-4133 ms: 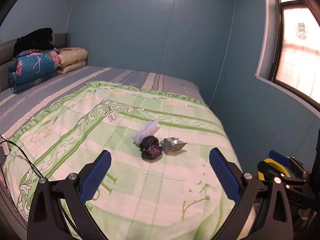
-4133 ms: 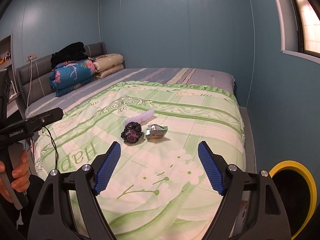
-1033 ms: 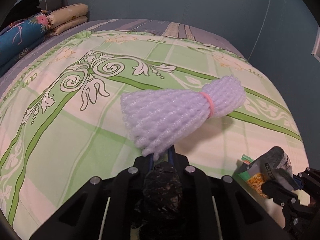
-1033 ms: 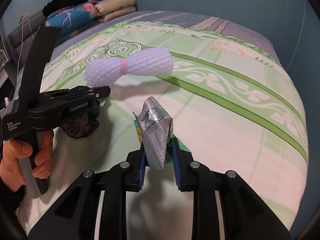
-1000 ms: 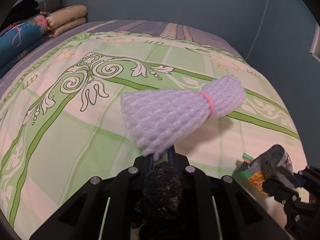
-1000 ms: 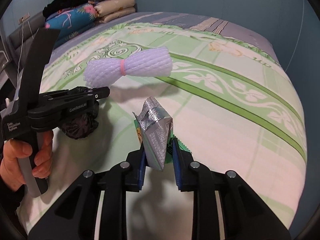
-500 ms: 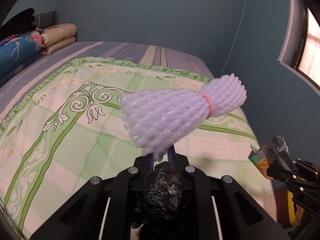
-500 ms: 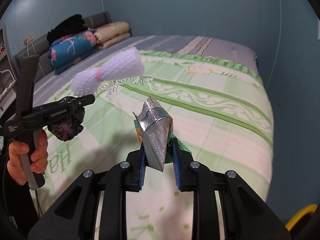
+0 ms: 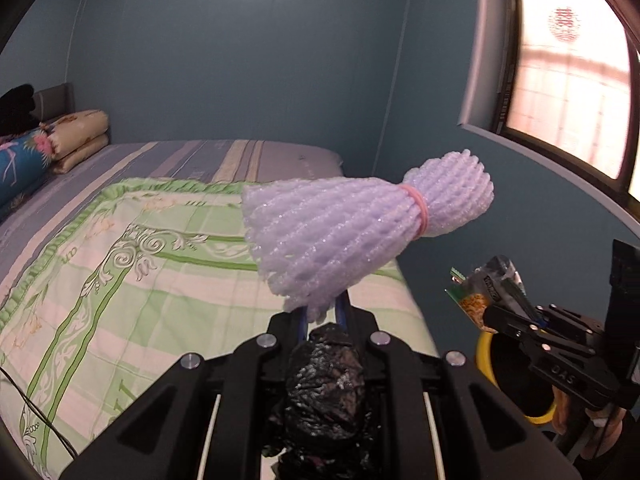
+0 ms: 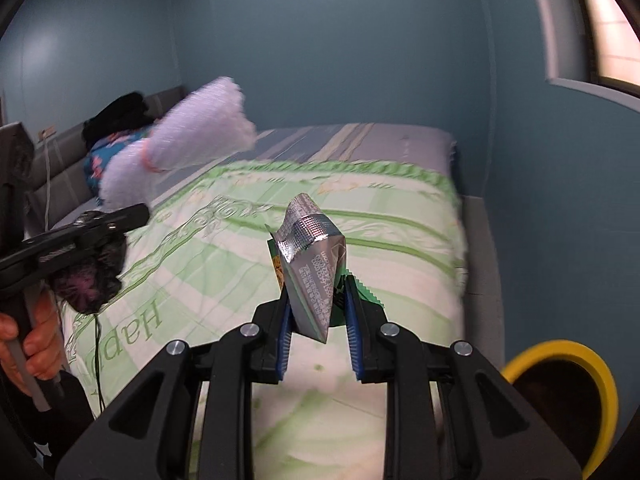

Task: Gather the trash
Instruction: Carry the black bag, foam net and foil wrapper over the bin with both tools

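Observation:
In the left wrist view my left gripper (image 9: 322, 312) is shut on the frayed end of a white foam net bundle (image 9: 360, 232) tied with a pink band. A crumpled black plastic bag (image 9: 326, 384) is wedged between its fingers behind the net. My right gripper (image 10: 316, 300) is shut on a silver and green snack wrapper (image 10: 314, 268) that stands upright between the blue pads. Both are held in the air above the green quilted bed (image 10: 224, 264). The right wrist view shows the left gripper (image 10: 132, 212) at left with the net (image 10: 188, 140) and the bag (image 10: 90, 276).
A bin with a yellow rim (image 10: 560, 396) stands on the floor to the right of the bed, also low right as the bin (image 9: 486, 360) in the left view. Folded quilts and pillows (image 9: 60, 140) lie at the headboard. A window (image 9: 568, 80) is at right. A hand (image 10: 32, 344) holds the left handle.
Both grippers have lifted up off the bed with their loads and drawn back toward its right edge. The yellow-rimmed bin has come into view. Neither grip has changed.

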